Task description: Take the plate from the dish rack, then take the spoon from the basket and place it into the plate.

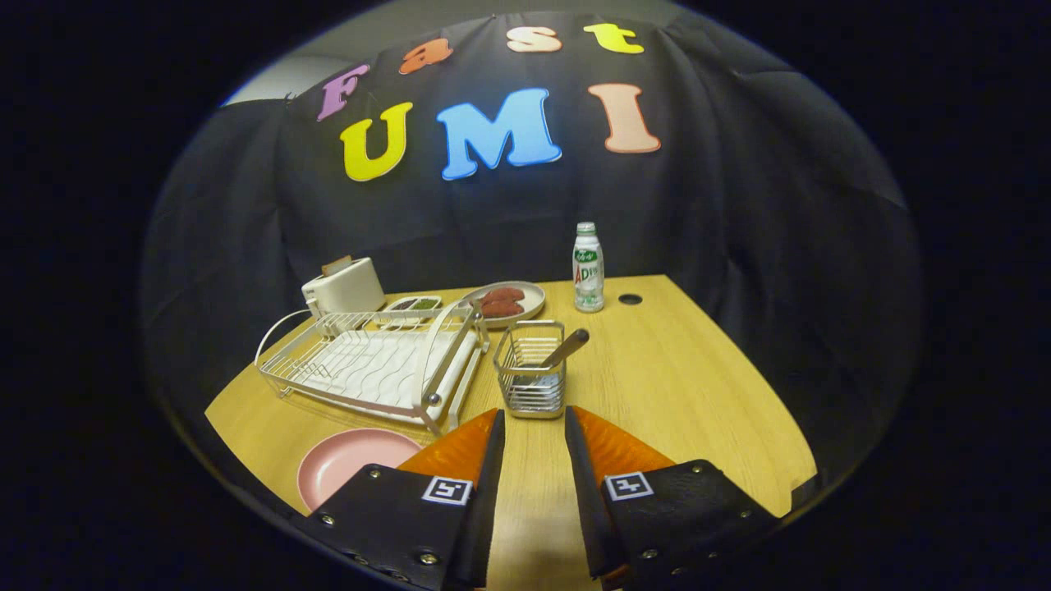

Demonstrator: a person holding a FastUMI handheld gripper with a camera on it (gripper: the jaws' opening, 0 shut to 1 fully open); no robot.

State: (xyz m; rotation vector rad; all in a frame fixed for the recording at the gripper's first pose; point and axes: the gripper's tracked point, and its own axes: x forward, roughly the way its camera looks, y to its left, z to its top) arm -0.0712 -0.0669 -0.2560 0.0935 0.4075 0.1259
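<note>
Spoon (552, 359) bowl perhaps behind basket (532, 371) wires

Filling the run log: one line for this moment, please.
stage: plate out, spoon pending | gripper: open, empty | pink plate: on table beside dish rack | spoon: in wire basket just ahead of fingers

I see even, moderately bright overhead light on the wooden table (657, 369), with soft, short shadows beside the wire basket (531, 369) and dish rack (369, 361). The booth surroundings fall off into dimness. Fisheye distortion bows the table edges strongly; the centre is sharp, the gripper (534, 431) fingers nearest me slightly soft, no glare noted.
</note>
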